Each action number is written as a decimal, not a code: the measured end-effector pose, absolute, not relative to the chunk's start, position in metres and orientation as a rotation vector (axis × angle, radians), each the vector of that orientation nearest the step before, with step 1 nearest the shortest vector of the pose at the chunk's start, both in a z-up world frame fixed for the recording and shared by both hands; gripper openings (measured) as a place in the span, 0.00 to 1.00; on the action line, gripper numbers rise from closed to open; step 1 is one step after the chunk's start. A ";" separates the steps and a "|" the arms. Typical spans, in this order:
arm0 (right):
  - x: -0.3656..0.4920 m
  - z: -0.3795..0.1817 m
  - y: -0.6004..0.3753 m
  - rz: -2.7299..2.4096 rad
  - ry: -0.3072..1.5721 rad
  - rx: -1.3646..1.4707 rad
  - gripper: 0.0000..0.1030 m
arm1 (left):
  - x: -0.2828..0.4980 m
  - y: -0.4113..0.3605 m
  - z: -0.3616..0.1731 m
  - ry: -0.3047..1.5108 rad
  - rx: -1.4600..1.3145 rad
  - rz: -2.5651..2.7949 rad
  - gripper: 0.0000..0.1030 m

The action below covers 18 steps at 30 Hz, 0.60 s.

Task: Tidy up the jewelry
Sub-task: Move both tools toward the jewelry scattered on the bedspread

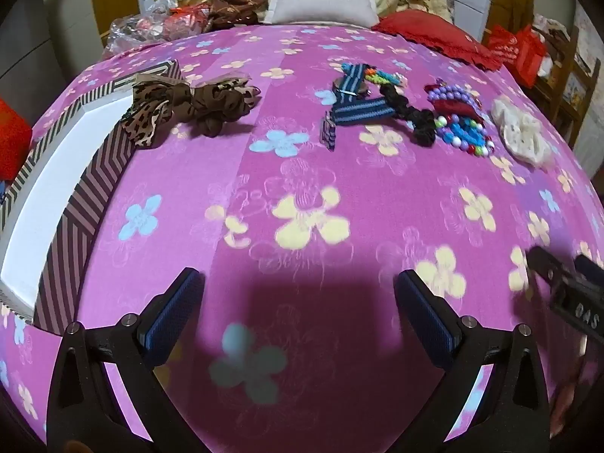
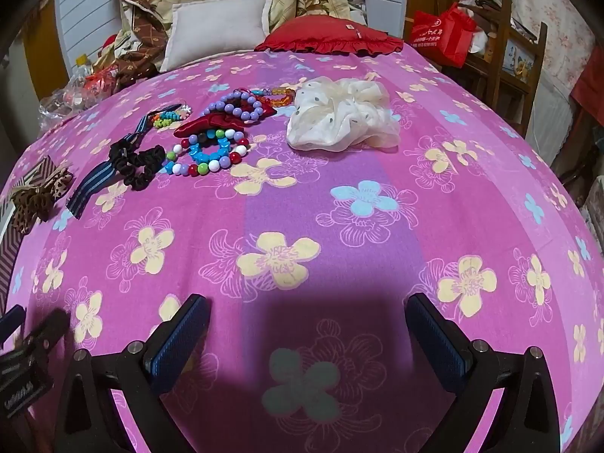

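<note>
Two grippers, left gripper (image 1: pixel 300 294) and right gripper (image 2: pixel 307 319), stood fully open, empty. Striped box (image 1: pixel 94 173) cut off; beaded bracelets (image 2: pixel 211 151) overlapped beside it, uncountable.

White print on red bag (image 2: pixel 439 36) too small to read
</note>
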State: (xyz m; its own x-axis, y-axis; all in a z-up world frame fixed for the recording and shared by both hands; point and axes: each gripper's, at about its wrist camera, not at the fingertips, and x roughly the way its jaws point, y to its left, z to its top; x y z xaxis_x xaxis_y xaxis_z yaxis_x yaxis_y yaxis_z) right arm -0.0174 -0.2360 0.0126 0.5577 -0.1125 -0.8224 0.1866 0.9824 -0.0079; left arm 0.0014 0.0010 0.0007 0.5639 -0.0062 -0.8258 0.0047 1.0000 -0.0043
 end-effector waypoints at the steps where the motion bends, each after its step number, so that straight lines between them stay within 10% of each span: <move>1: -0.017 0.013 -0.236 -0.177 0.964 0.084 1.00 | -0.001 0.003 0.001 0.986 -0.003 -0.010 0.99; 18: -0.067 0.017 -0.219 -0.182 0.950 0.132 0.90 | -0.096 0.043 0.067 0.803 -0.007 -0.003 0.94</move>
State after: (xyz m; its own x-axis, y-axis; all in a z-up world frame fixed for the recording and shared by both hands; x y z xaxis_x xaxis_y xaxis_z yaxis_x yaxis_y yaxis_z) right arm -0.0666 -0.2194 0.0172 0.5685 -0.0970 -0.8170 0.2123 0.9767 0.0317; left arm -0.0961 0.0433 0.0674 0.6943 -0.0053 -0.7197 0.0002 1.0000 -0.0072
